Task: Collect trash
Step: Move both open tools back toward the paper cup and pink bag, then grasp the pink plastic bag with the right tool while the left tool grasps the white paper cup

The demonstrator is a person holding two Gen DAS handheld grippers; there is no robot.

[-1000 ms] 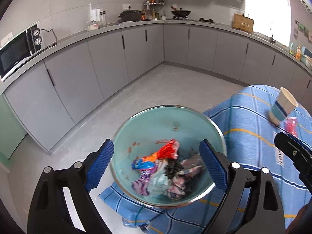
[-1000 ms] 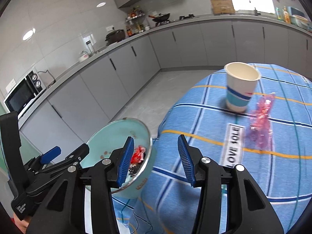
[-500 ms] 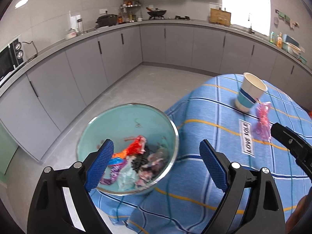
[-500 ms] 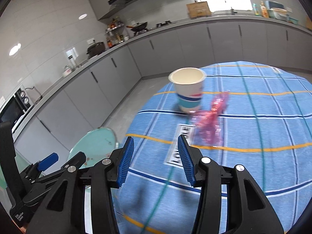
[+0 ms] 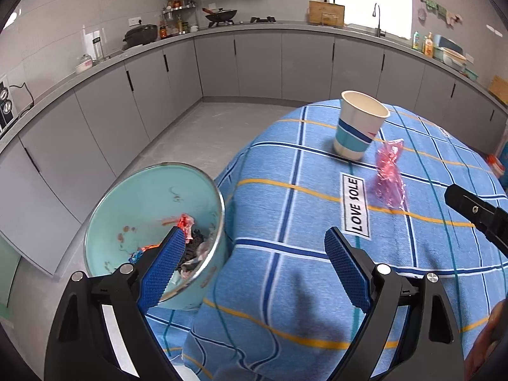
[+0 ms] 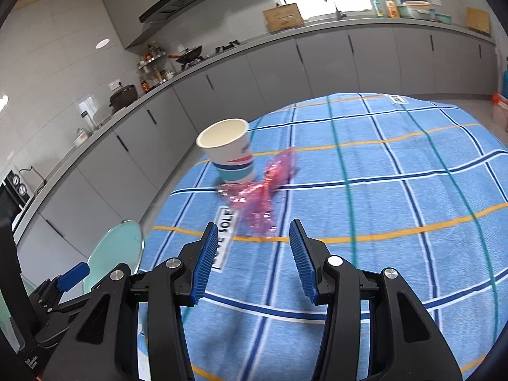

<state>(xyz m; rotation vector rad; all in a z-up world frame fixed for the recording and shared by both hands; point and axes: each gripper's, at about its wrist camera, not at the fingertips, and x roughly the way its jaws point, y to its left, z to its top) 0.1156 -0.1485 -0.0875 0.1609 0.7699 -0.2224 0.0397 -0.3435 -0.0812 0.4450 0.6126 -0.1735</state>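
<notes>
A crumpled pink plastic wrapper (image 6: 258,195) lies on the blue checked tablecloth (image 6: 397,209), touching the base of a white and blue paper cup (image 6: 230,150). Both show in the left wrist view too, wrapper (image 5: 389,174) and cup (image 5: 358,128). My right gripper (image 6: 252,258) is open and empty, just short of the wrapper. My left gripper (image 5: 252,268) is open and empty over the table's near edge. A teal bin (image 5: 127,209) with several wrappers inside stands at the table's left side, partly behind my left finger.
A "LOVE SOLE" label (image 5: 355,206) is sewn on the cloth. Grey cabinets (image 5: 254,60) run around the room, with bare floor (image 5: 197,133) between them and the table. The bin's rim shows in the right wrist view (image 6: 119,241).
Both grippers have swung right, away from the bin and over the table. The right gripper has come close to the pink wrapper. Both stay open.
</notes>
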